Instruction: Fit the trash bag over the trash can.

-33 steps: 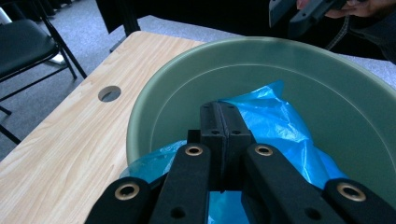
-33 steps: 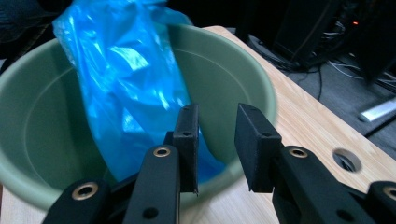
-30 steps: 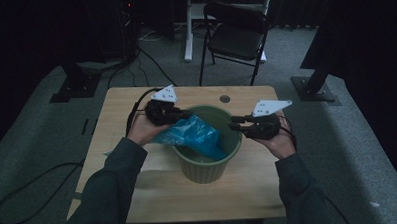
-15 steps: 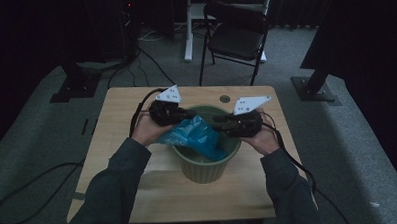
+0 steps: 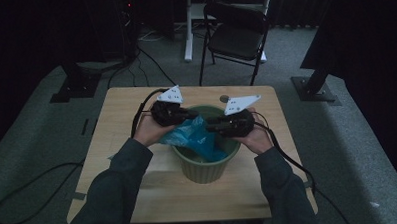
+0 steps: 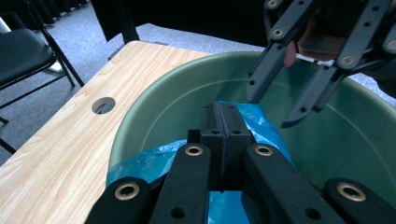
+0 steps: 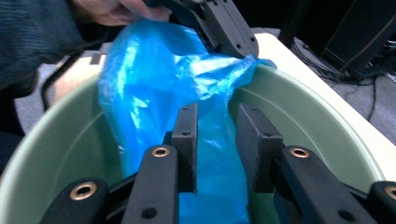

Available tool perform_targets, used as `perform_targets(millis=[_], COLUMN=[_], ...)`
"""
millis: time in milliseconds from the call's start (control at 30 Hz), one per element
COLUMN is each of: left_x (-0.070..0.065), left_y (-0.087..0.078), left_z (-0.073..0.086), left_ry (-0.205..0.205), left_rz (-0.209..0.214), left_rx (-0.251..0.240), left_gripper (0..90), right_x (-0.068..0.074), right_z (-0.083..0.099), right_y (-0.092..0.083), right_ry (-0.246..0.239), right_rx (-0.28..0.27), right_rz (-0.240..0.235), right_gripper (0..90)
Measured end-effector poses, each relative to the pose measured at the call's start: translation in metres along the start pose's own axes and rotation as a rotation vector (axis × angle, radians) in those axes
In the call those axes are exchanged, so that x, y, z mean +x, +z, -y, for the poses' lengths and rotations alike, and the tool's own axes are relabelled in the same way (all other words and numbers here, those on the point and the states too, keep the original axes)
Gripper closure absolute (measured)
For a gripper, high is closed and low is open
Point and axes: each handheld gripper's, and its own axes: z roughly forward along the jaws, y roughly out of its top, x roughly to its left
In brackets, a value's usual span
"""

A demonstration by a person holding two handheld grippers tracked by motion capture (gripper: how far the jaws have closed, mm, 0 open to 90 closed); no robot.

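Where the person's forearms enter at the near edge, a green bucket (image 5: 204, 162) is recorded on the wooden bench (image 5: 116, 115), a blue plastic bag (image 5: 192, 137) draped over its left rim and hanging inside. Left claw (image 6: 219, 122): jaws pressed together on the bag's edge at the rim. Right claw (image 7: 215, 135): held over the bucket's right side, jaws parted and just lately narrowing, bag seen between them, no pressing contact. Beyond: a round hole (image 5: 224, 98) in the bench; farther off, a black folding chair (image 5: 236, 35) on grey carpet.
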Motion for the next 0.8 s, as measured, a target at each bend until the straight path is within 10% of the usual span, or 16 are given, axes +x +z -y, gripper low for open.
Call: perform_targets(millis=[167,267,800], left_x=[0.0,0.0,0.0], left_y=[0.0,-0.001,-0.036], left_z=[0.0,0.0,0.013], left_ry=[-0.002,-0.004,-0.018], left_rz=[0.002,0.0,-0.032], left_rx=[-0.007,-0.009,-0.032], left_gripper=[90.0,90.0,68.1], right_x=[-0.001,-0.001,-0.005], right_z=[0.0,0.0,0.016], right_y=[0.005,0.007,-0.018], right_ry=[0.008,-0.007,0.004], right_rx=[0.004,0.028,0.062], right_rz=[-0.003,0.016,0.112], right_gripper=[71.5,90.0,90.0])
